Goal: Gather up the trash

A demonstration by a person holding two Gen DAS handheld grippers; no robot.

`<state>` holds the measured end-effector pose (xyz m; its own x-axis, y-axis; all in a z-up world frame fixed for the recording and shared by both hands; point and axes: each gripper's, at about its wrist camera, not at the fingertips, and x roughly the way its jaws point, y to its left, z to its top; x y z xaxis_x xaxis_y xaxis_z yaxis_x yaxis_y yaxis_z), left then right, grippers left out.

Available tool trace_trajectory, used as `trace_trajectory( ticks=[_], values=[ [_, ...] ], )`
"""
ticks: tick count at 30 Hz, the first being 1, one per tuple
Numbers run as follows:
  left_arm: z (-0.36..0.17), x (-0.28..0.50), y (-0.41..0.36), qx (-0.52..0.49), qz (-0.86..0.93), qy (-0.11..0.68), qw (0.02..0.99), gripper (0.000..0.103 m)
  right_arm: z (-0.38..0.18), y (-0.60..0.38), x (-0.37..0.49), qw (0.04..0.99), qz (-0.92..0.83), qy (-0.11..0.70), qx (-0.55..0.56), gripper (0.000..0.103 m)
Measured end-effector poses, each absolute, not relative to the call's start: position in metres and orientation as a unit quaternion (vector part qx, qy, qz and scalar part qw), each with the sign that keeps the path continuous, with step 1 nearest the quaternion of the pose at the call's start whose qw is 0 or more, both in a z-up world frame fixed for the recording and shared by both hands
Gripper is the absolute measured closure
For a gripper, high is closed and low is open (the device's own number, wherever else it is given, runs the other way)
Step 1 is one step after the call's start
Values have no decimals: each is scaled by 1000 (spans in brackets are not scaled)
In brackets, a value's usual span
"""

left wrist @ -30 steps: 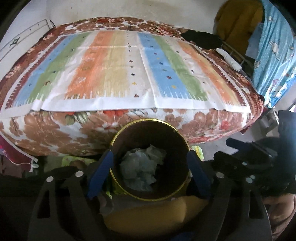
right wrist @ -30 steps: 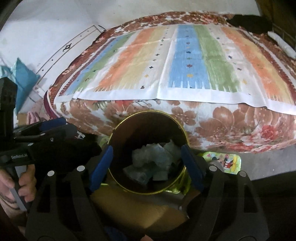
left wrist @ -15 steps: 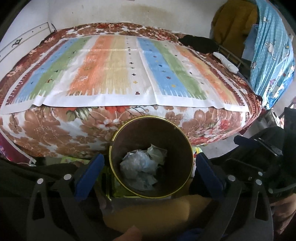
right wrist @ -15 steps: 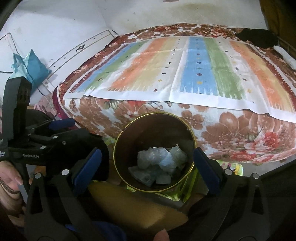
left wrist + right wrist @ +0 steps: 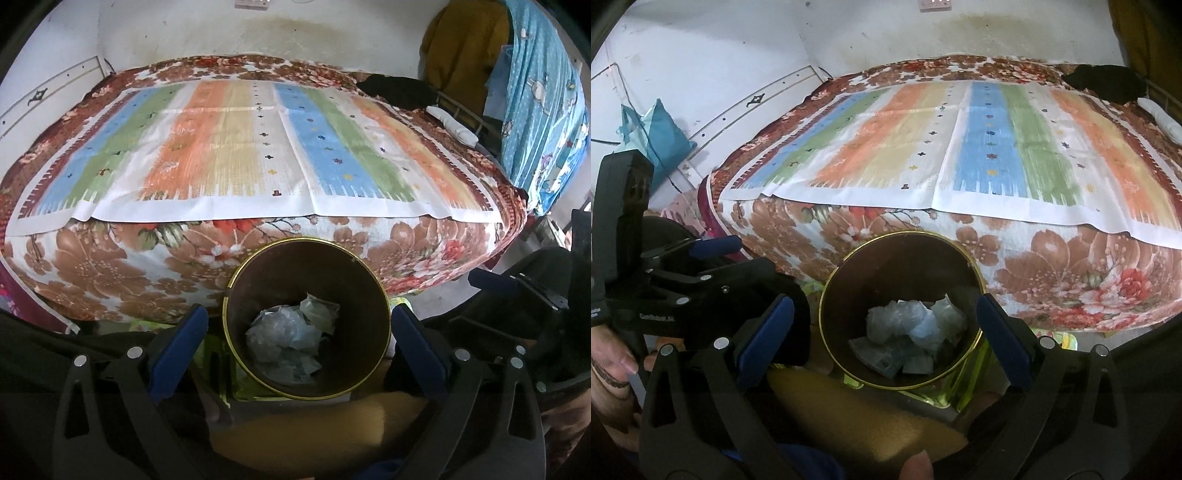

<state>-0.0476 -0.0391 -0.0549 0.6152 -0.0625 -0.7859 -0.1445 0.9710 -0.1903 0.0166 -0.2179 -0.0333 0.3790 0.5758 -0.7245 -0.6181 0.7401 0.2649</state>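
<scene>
Crumpled trash [image 5: 291,339] lies inside a gold-rimmed bin [image 5: 373,325] before the bed [image 5: 258,155]; left gripper [image 5: 299,343] and right gripper [image 5: 886,336] gape empty around it.

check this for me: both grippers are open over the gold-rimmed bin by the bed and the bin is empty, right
Not quite: the bin is not empty. Both wrist views show crumpled plastic trash lying at its bottom. The rest holds: the left gripper and right gripper are both open over the gold-rimmed bin beside the bed.
</scene>
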Motion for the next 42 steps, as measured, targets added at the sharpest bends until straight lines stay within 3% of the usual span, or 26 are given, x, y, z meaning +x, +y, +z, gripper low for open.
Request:
trace_trajectory(
  ticks=[42],
  values=[
    [-55,-47,-40,-116,27,438,891,6,-33,-224,20,827,367,426,1,9]
  ],
)
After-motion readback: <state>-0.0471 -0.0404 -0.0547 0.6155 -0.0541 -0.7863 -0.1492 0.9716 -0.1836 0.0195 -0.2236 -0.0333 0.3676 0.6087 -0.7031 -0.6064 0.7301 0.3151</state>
